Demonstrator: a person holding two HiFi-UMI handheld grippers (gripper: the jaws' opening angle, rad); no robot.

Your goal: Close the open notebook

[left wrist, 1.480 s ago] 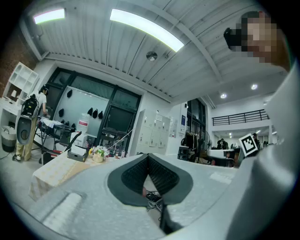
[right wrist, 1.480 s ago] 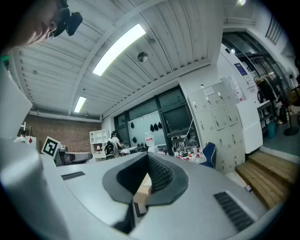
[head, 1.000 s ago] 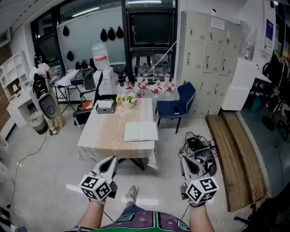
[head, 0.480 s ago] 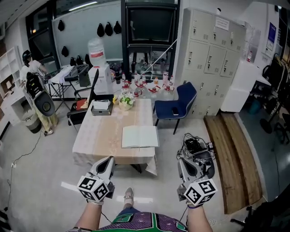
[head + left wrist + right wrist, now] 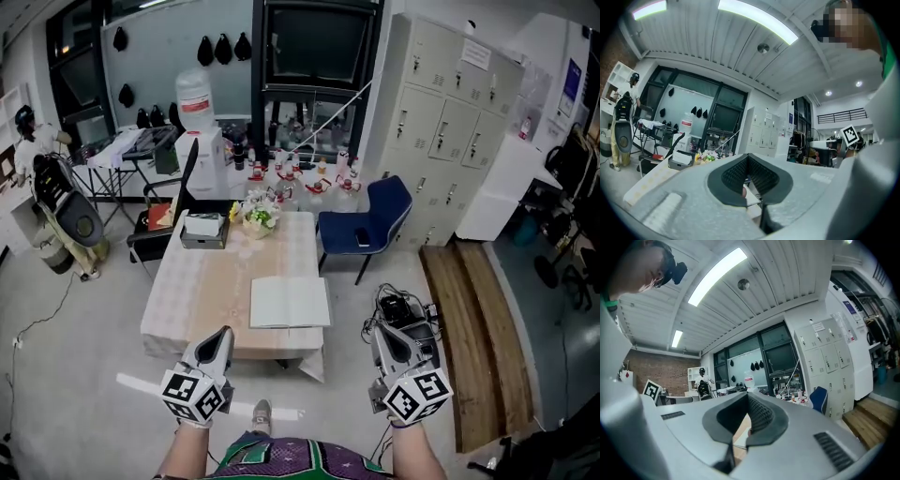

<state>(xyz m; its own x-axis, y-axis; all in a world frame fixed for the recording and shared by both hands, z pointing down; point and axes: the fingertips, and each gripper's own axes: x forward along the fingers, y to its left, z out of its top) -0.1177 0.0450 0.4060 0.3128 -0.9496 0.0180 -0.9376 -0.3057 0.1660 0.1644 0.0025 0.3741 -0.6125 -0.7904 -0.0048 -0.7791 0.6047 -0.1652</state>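
Table (image 5: 187,281): one open notebook (image 5: 290,302) (left gripper (image 5: 225,332), right gripper (image 5: 383,332) closed)

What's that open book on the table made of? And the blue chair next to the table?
The open notebook looks like paper: pale, flat, matte pages with no shine. The blue chair looks like soft, matte cloth over padding, on thin dark legs that may be metal. It is too far away to be sure.
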